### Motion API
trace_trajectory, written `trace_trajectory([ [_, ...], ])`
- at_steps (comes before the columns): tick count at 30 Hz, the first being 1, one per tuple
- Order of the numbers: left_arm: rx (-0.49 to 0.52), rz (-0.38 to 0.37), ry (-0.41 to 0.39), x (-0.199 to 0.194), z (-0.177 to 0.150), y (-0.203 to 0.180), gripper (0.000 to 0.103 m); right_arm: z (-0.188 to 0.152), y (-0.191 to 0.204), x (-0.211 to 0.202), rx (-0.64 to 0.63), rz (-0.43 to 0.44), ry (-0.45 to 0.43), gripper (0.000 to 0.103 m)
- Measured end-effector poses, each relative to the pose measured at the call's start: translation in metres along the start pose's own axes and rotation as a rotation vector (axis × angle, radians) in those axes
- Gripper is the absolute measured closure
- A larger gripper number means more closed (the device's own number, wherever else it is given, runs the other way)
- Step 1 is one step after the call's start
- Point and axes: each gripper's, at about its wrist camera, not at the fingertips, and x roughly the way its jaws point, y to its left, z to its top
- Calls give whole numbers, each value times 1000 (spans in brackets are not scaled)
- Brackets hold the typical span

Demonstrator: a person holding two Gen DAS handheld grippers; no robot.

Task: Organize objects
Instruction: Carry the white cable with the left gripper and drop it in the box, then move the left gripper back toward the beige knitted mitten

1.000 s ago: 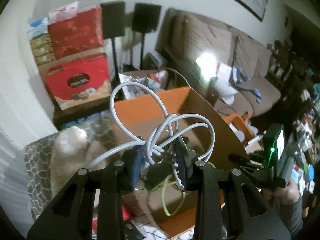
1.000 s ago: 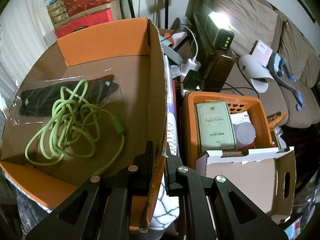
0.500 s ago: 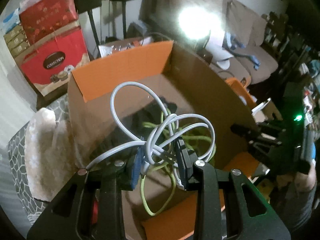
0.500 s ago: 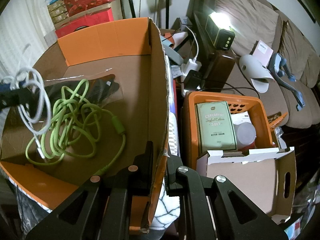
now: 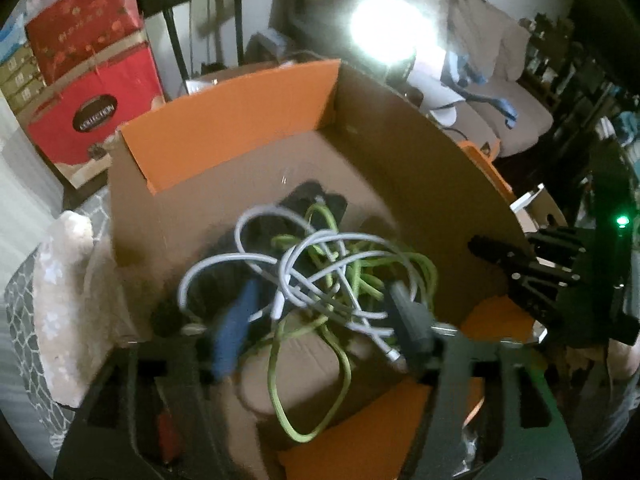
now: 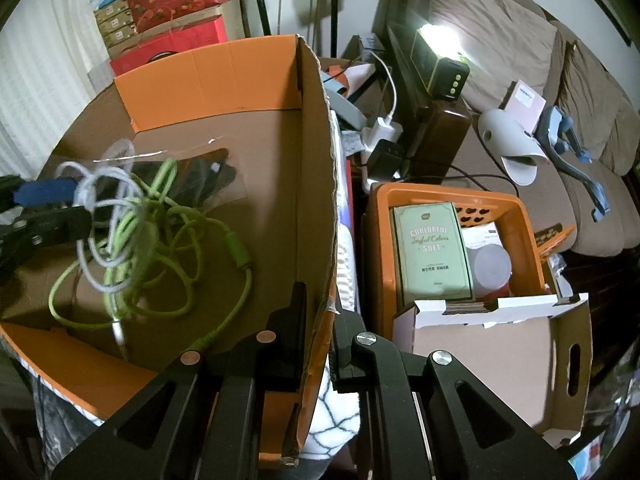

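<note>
A tangled white cable hangs loose between the spread fingers of my left gripper, whose jaws are opening; the pads do not press on it. It sags onto a green cable on the floor of the orange-flapped cardboard box. The right wrist view shows the same white cable, green cable and left gripper at the left of the box. A black item in a clear bag lies under the cables. My right gripper is shut on the box's right wall.
Right of the box stands an orange basket with a green carton, and a white-edged cardboard box in front of it. A sofa, a lit lamp and red gift boxes lie behind.
My left gripper sank into the box with the white cable, then its jaws spread and the cable slumped onto the green cable. The right gripper stayed clamped on the wall.
</note>
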Motion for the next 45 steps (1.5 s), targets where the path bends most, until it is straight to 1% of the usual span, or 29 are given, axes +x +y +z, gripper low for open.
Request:
trace_trajectory([
  [1, -1, -1, -8, -3, 0, 1, 26, 0, -1, 0, 0, -1, 0, 95],
  [3, -2, -6, -26, -12, 0, 2, 22, 0, -1, 0, 0, -1, 0, 95],
  [8, -34, -4, -66, -34, 3, 13, 21, 0, 0, 0, 0, -1, 1, 95],
  [12, -75, 2, -109, -54, 5, 30, 13, 0, -1, 0, -1, -1, 0, 95],
  [16, -106, 38, -139, -73, 4, 50, 10, 0, -1, 0, 0, -1, 0, 95],
  [21, -162, 86, -148, -89, -5, 83, 10, 0, -1, 0, 0, -1, 0, 95],
  [23, -185, 101, -147, -90, -11, 93, 10, 0, 0, 0, -1, -2, 0, 95],
  [27, -245, 129, -141, -93, -24, 124, 10, 0, -1, 0, 0, 0, 0, 95],
  [33, -322, 184, -118, -84, -44, 165, 10, 0, -1, 0, -1, -1, 0, 95],
  [38, -395, 193, -97, -73, -65, 193, 10, 0, -1, 0, -1, -1, 0, 95],
  [43, -481, 190, -111, -62, -78, 223, 10, 0, 0, 1, -2, -3, 0, 95],
  [45, -522, 200, -117, -58, -84, 237, 10, 0, 0, 1, -2, -4, 1, 95],
])
